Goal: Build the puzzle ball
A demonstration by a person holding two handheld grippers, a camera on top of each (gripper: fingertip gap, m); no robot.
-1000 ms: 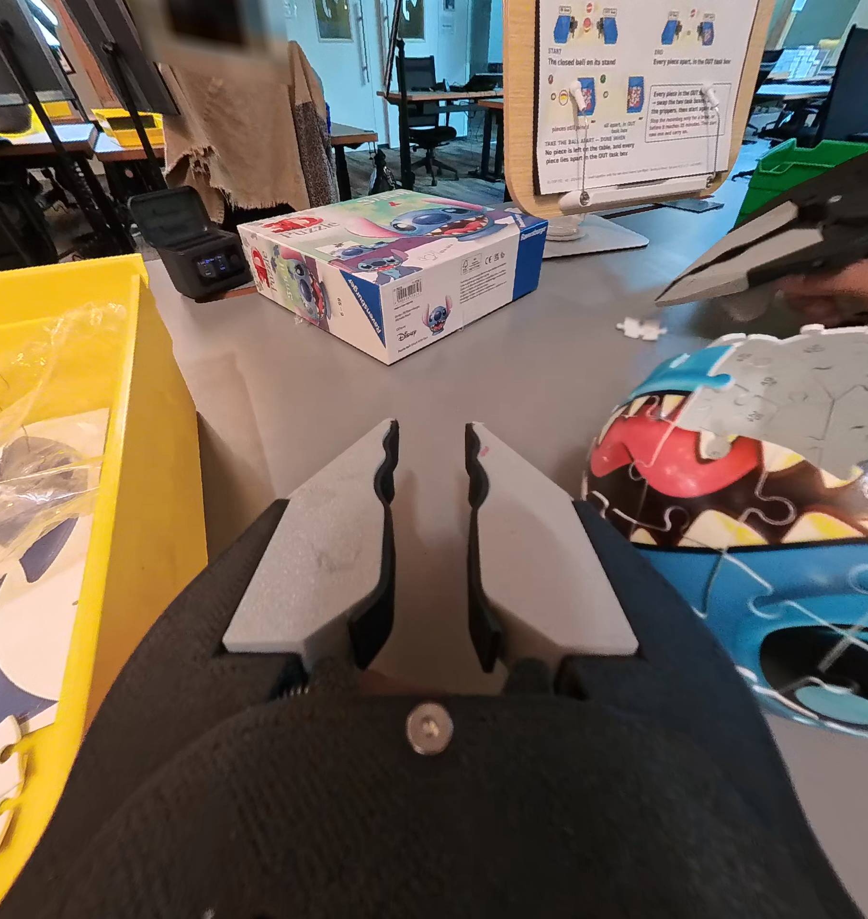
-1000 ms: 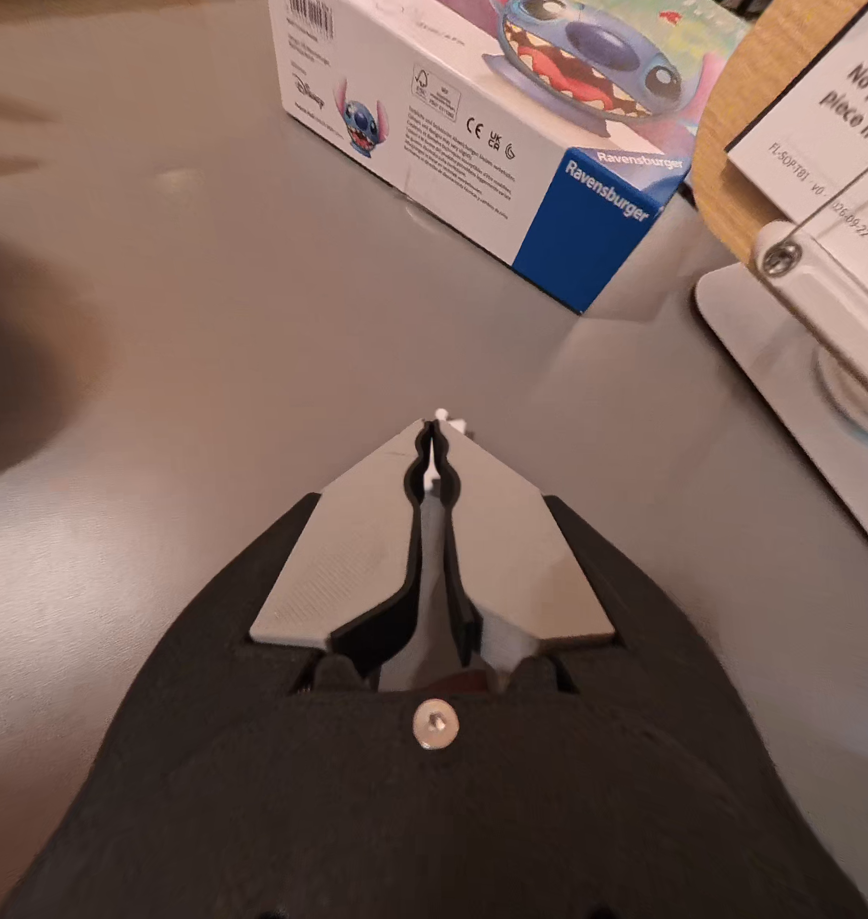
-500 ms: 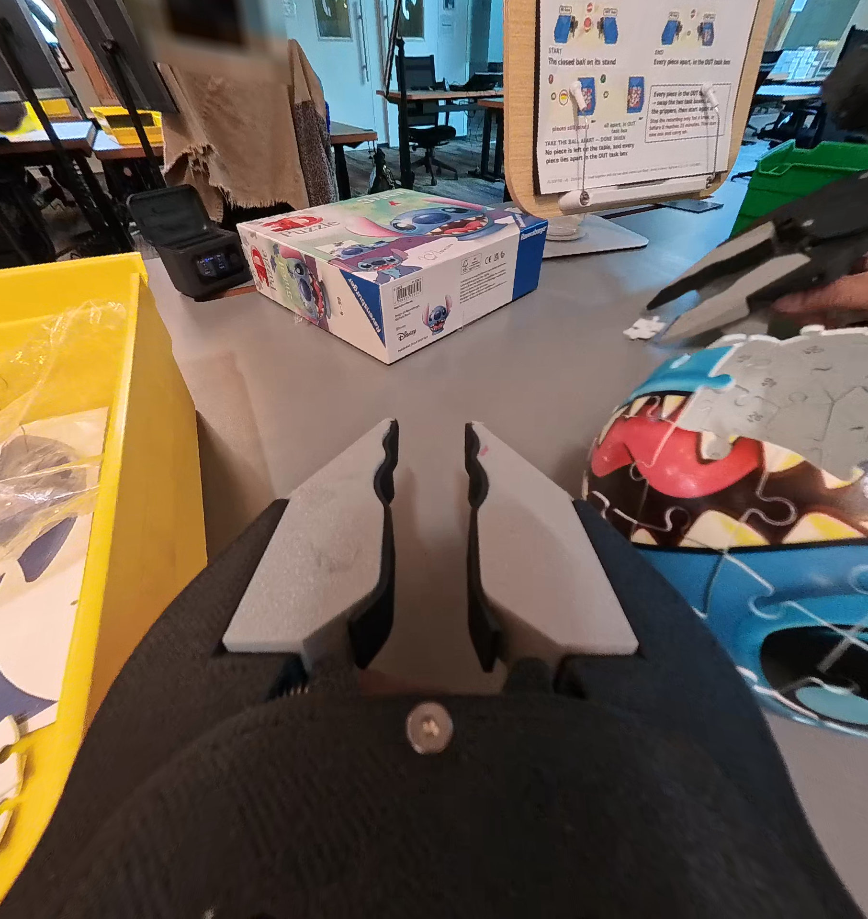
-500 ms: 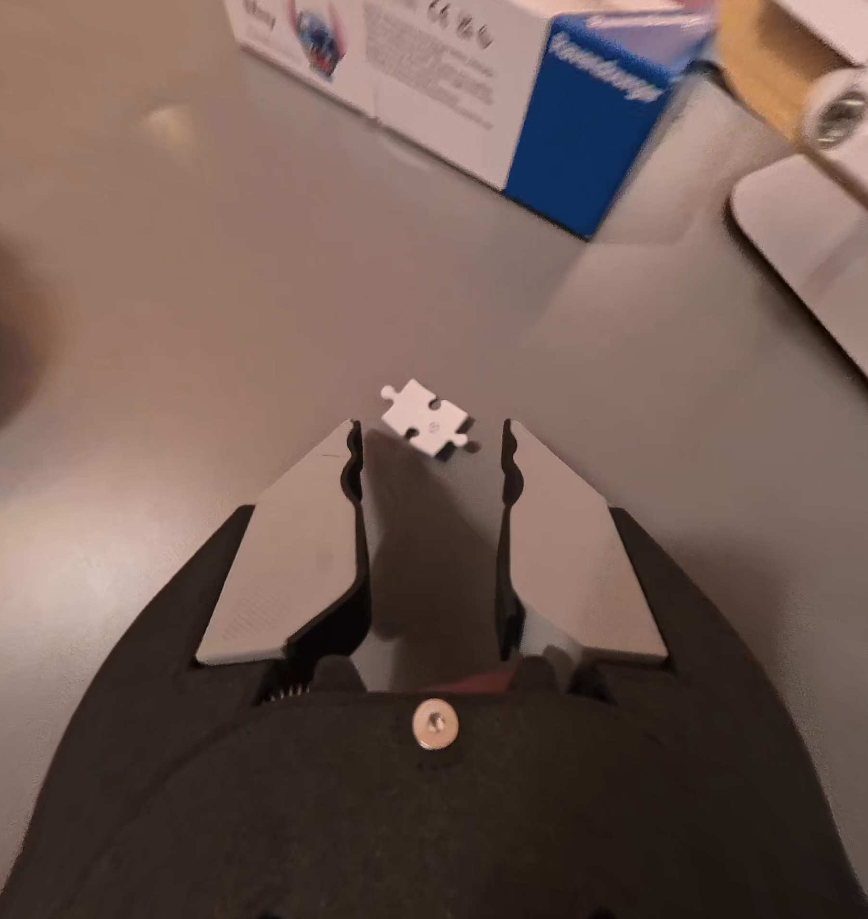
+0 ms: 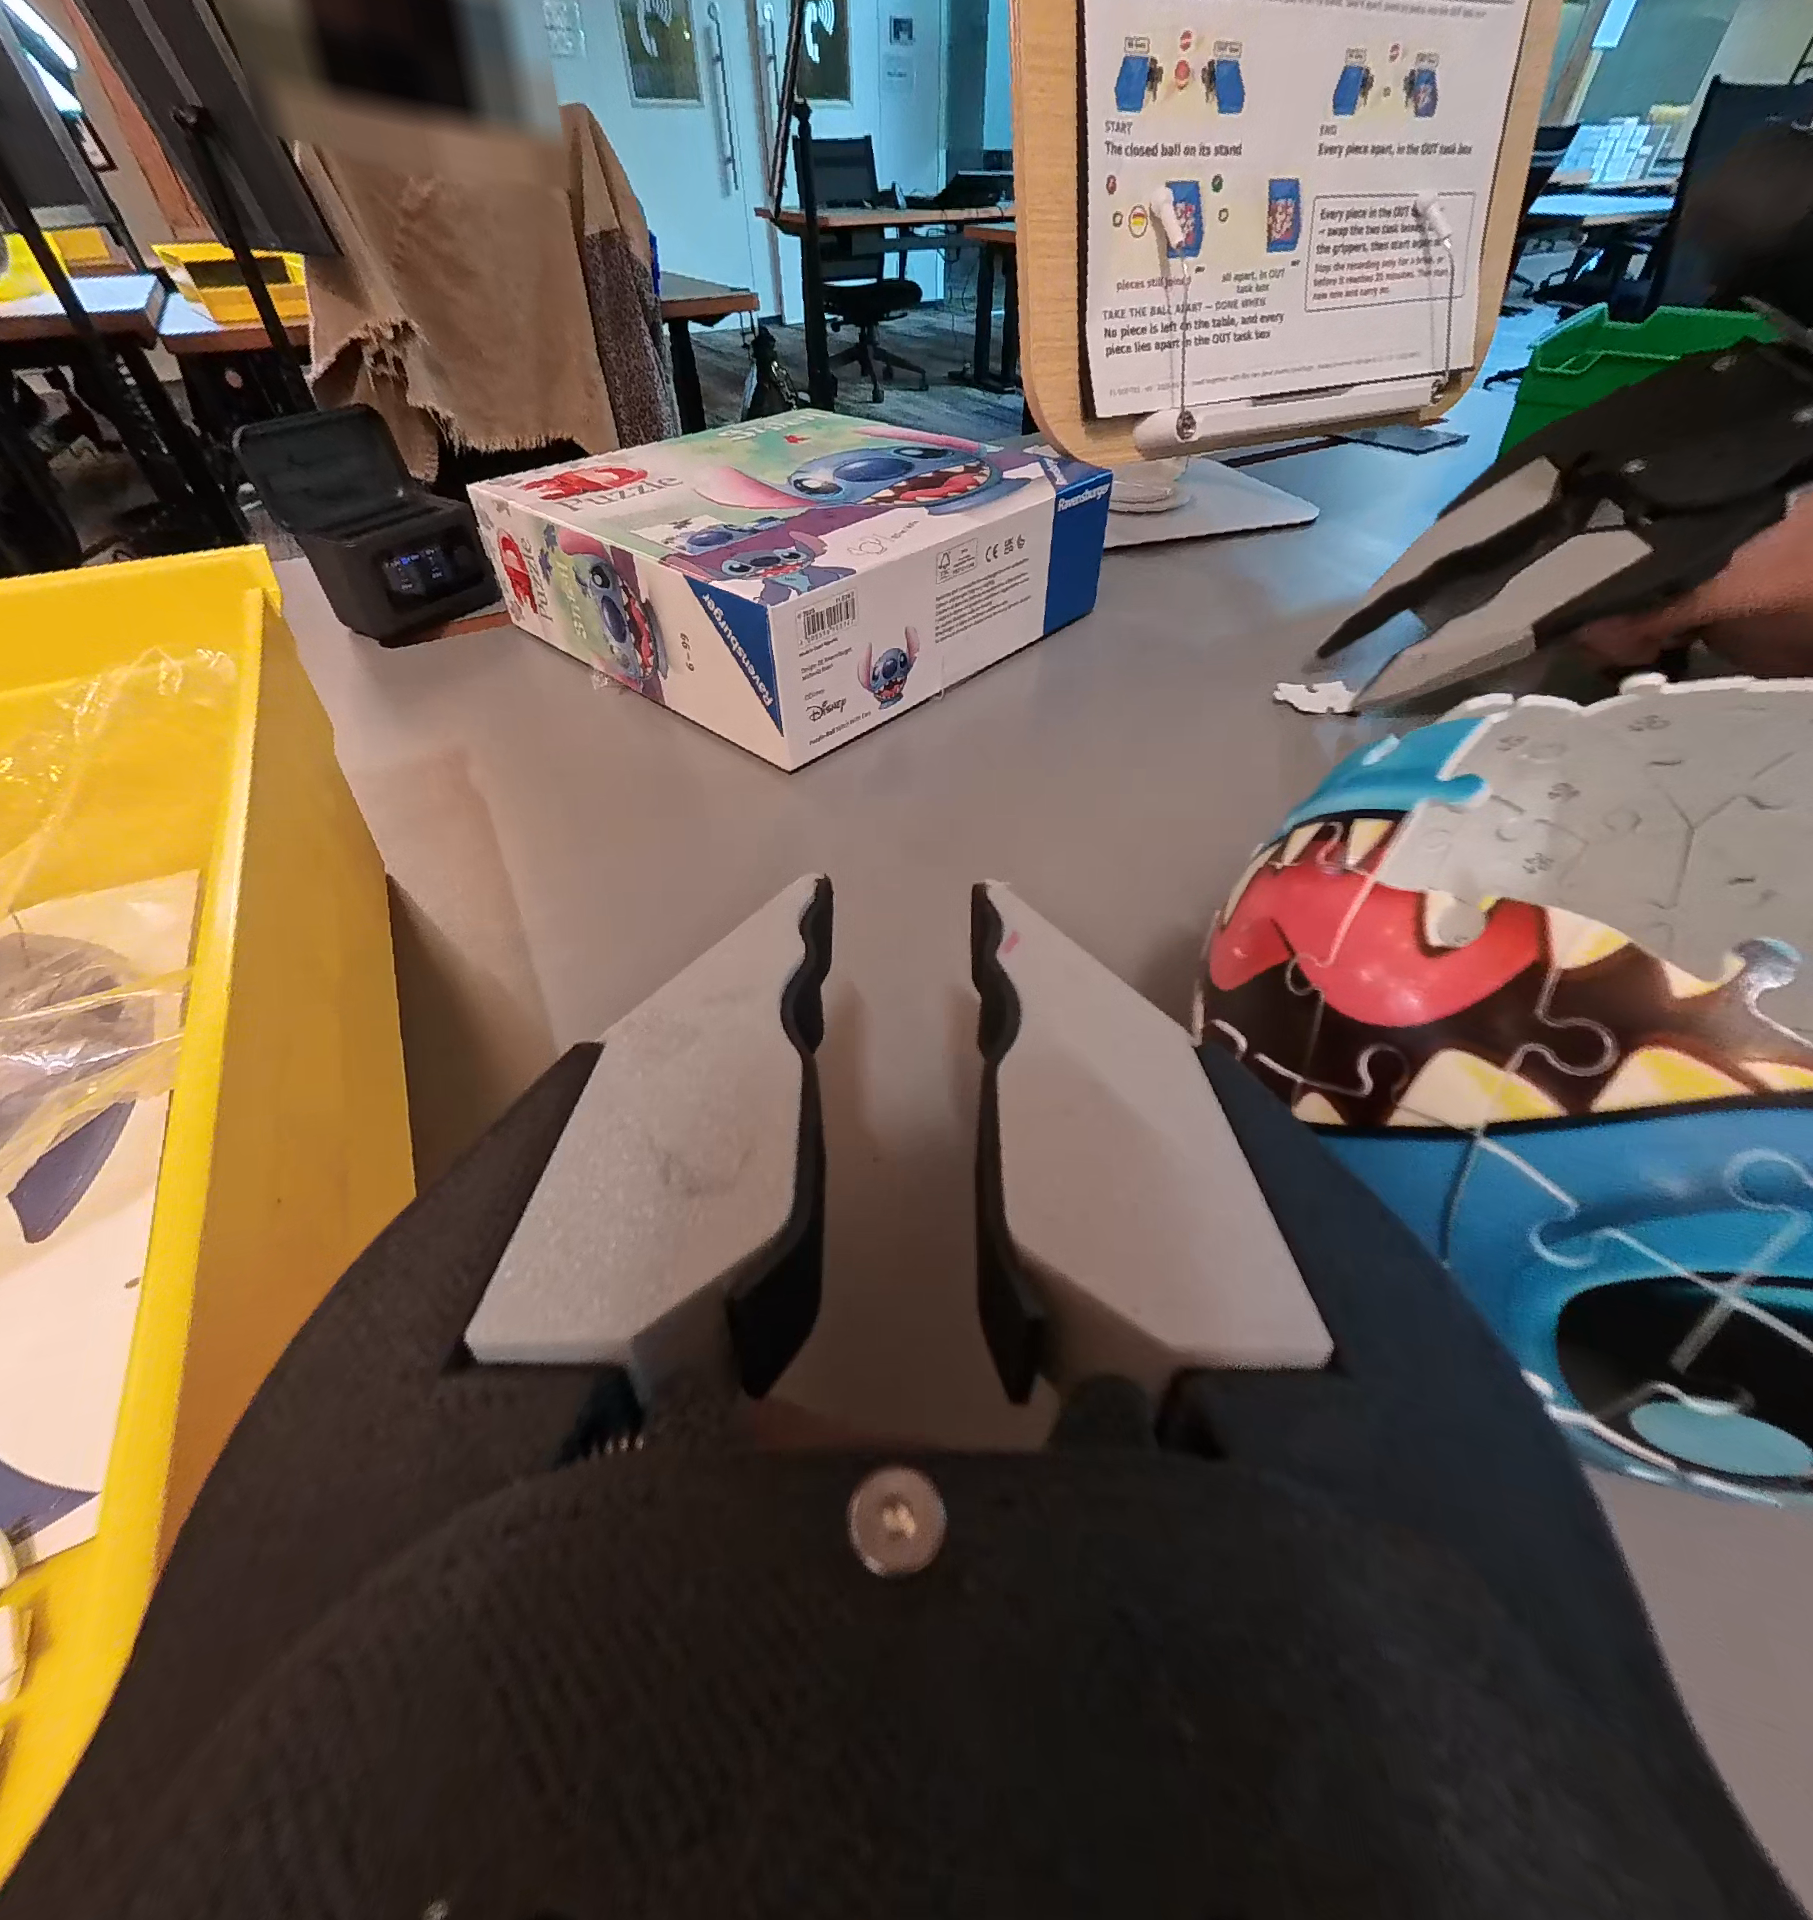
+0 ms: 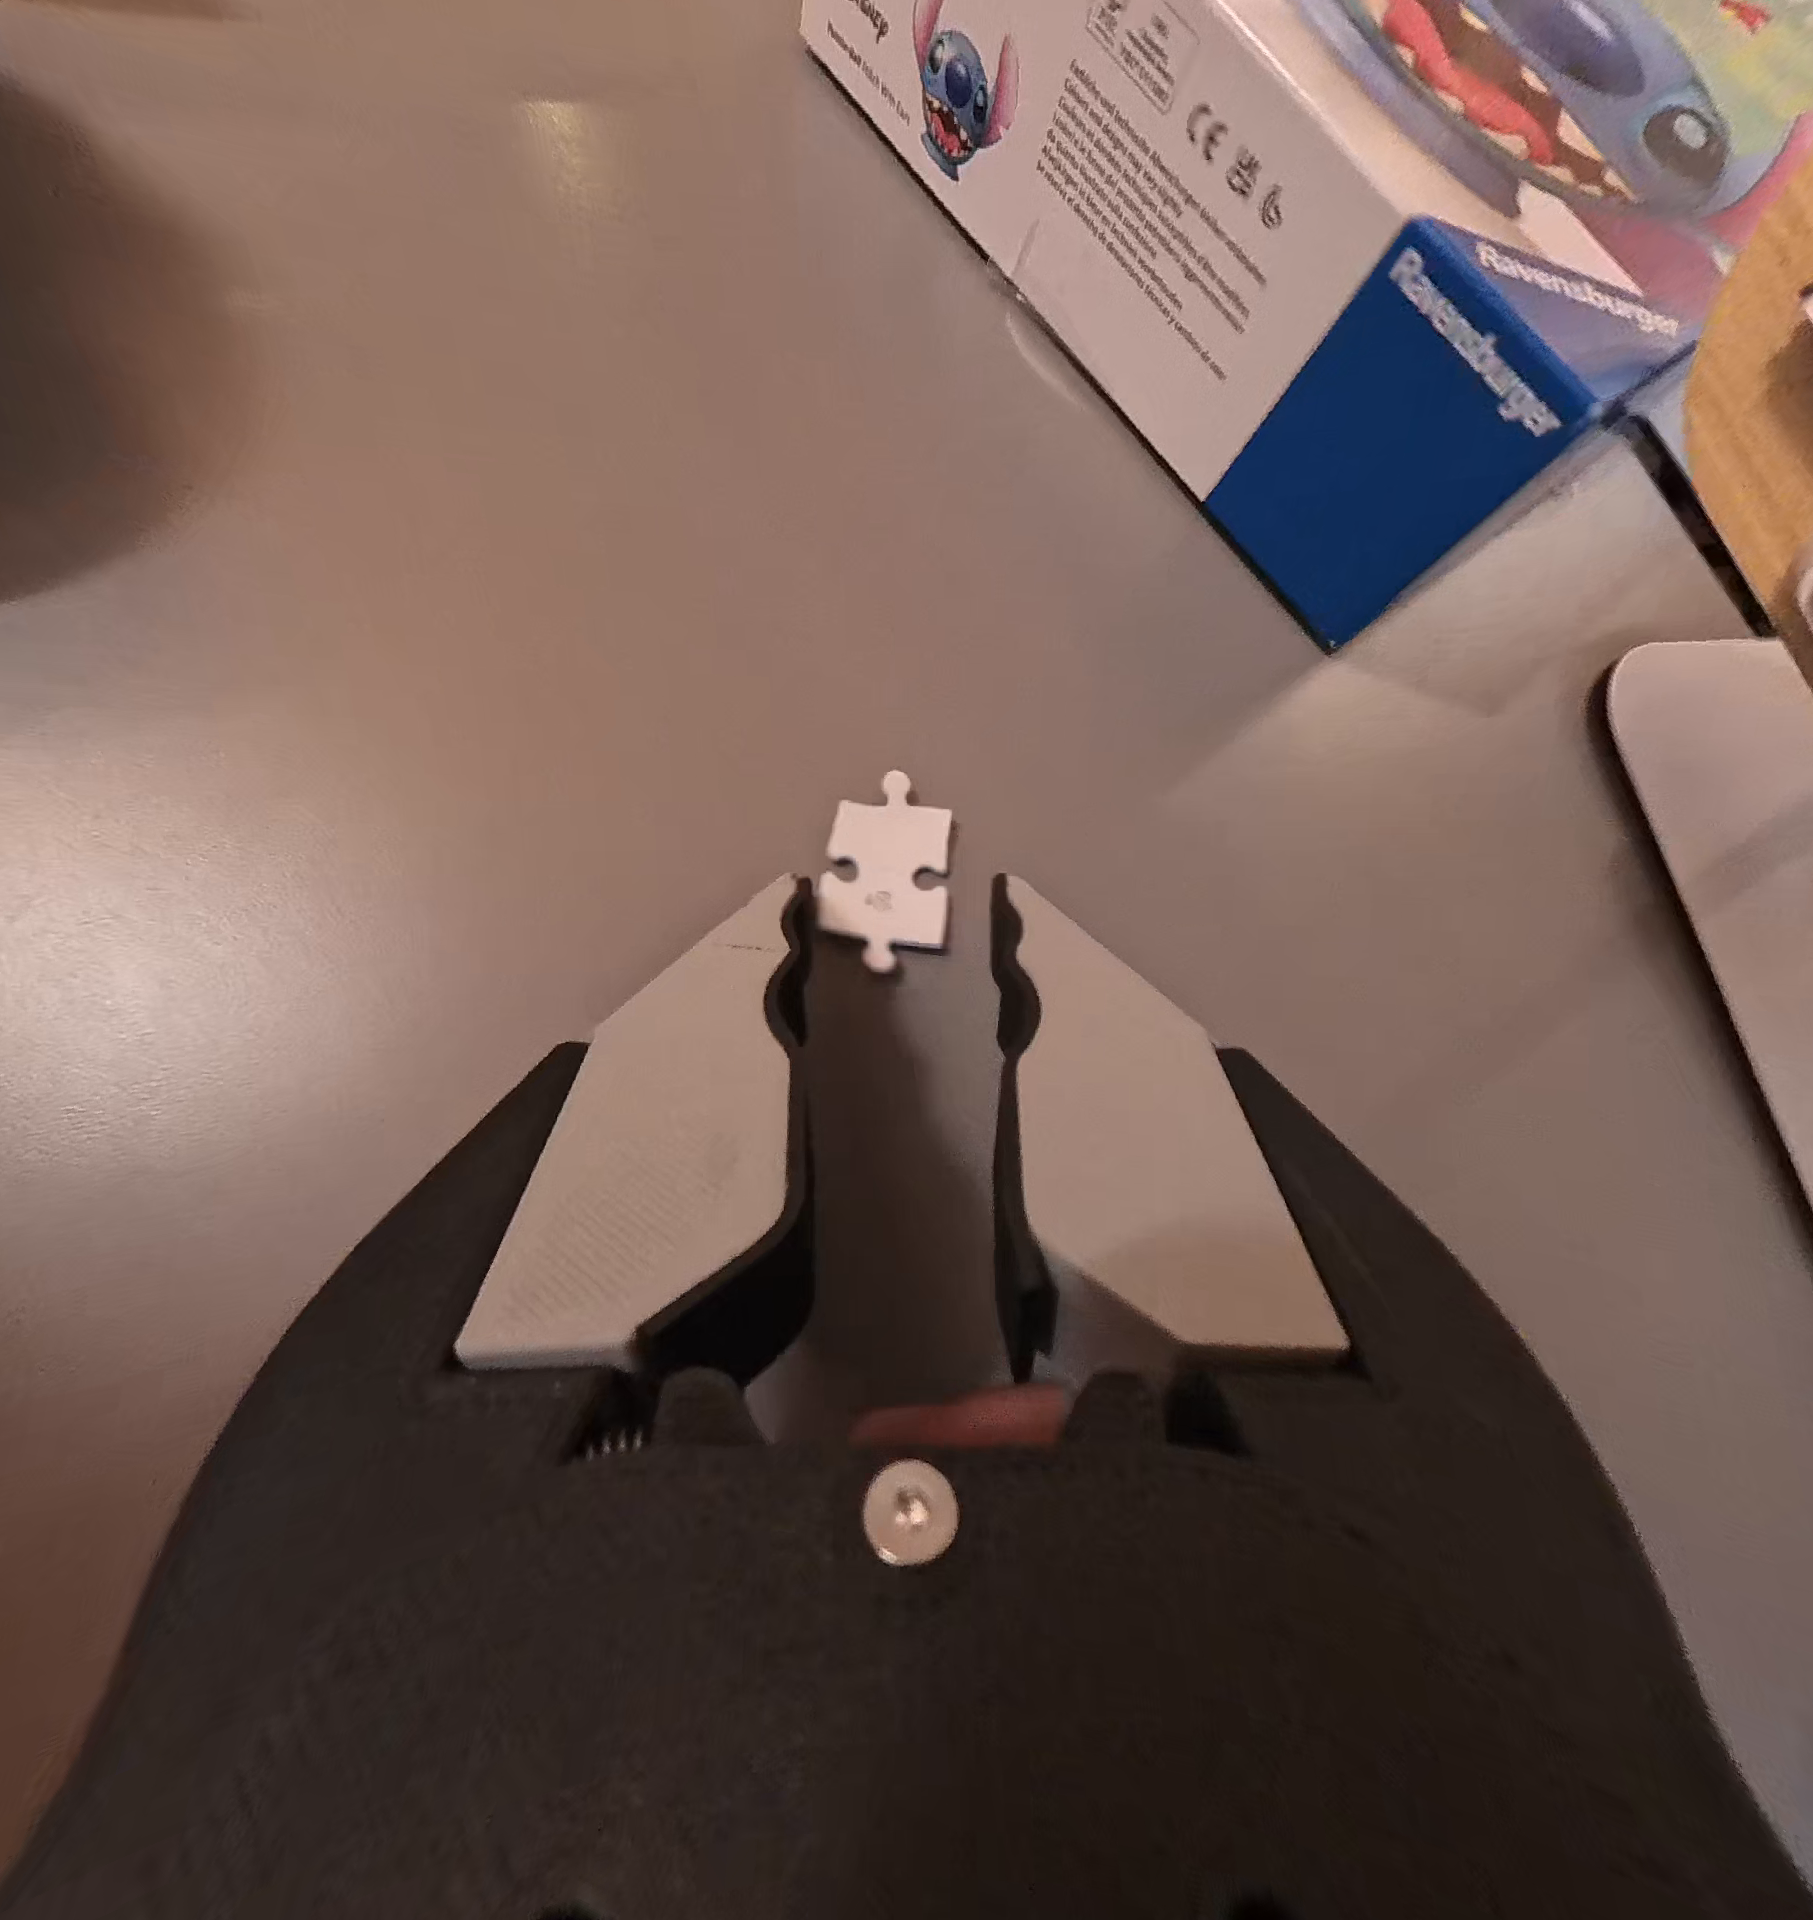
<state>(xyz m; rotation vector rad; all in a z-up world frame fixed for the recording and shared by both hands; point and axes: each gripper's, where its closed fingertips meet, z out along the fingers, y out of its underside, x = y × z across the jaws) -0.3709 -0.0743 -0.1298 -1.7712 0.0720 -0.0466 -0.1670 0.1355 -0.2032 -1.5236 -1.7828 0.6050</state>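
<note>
Right gripper (image 6: 897, 894) held part open around a white puzzle piece (image 6: 889, 871) laid flat on the grey worktop (image 6: 466, 623), frame centre, left gripper (image 5: 900, 902) part open and empty, half-built puzzle ball (image 5: 1567, 1039) at right edge

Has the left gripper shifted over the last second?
No. The left gripper sits unchanged against the puzzle box and yellow bin, jaws equally open.

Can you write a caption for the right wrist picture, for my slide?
Open right gripper poised over a white puzzle piece lying on the grey table.
</note>
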